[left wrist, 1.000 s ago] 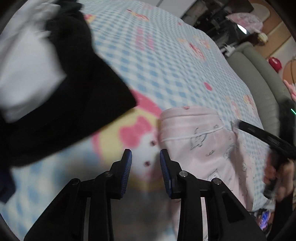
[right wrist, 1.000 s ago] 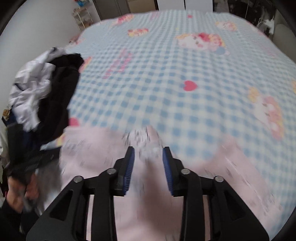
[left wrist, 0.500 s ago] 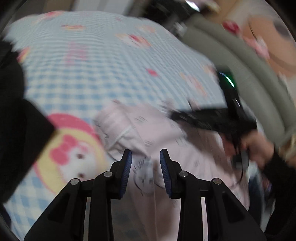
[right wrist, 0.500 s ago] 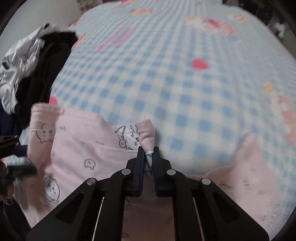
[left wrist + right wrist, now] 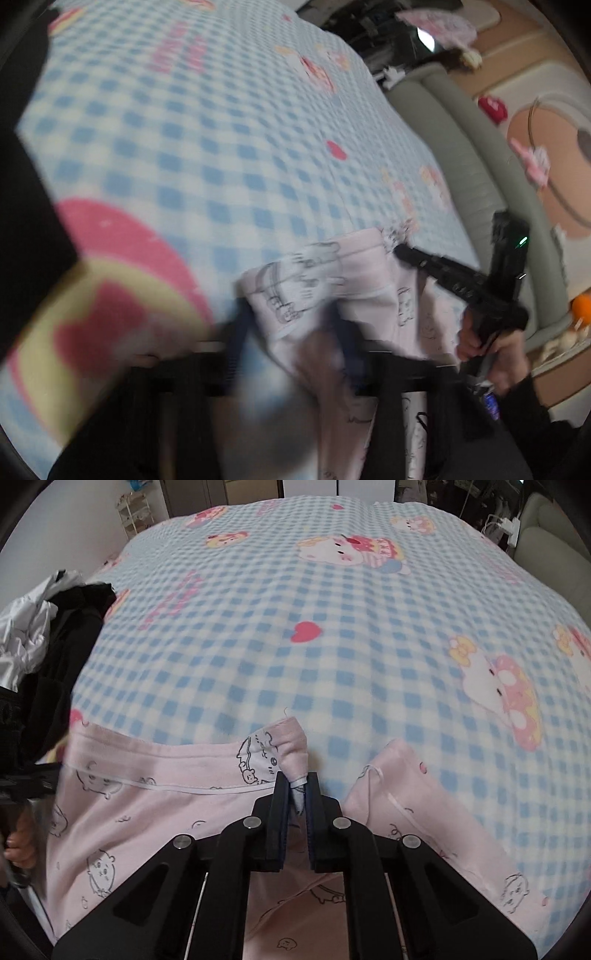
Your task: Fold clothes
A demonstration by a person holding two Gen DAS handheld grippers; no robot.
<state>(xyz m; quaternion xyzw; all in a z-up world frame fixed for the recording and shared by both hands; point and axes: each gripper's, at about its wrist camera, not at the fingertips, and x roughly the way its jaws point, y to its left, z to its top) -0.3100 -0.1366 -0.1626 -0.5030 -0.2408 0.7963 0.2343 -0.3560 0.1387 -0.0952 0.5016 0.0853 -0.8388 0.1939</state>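
both grippers pinch the top hem of the pink pyjama garment (image 5: 155,808) lying at the near edge of the checked blanket (image 5: 295,664); right gripper (image 5: 295,794) clamped tight on one corner; left gripper (image 5: 291,332), blurred, closing on the other, likely to lift it flat for folding.

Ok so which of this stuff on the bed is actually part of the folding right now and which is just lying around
In use:
pink printed garment
right tool, shut on its edge
left tool, blurred, closing on the cloth between its fingers

Lying about:
pile of black and white clothes
checked blanket
grey sofa
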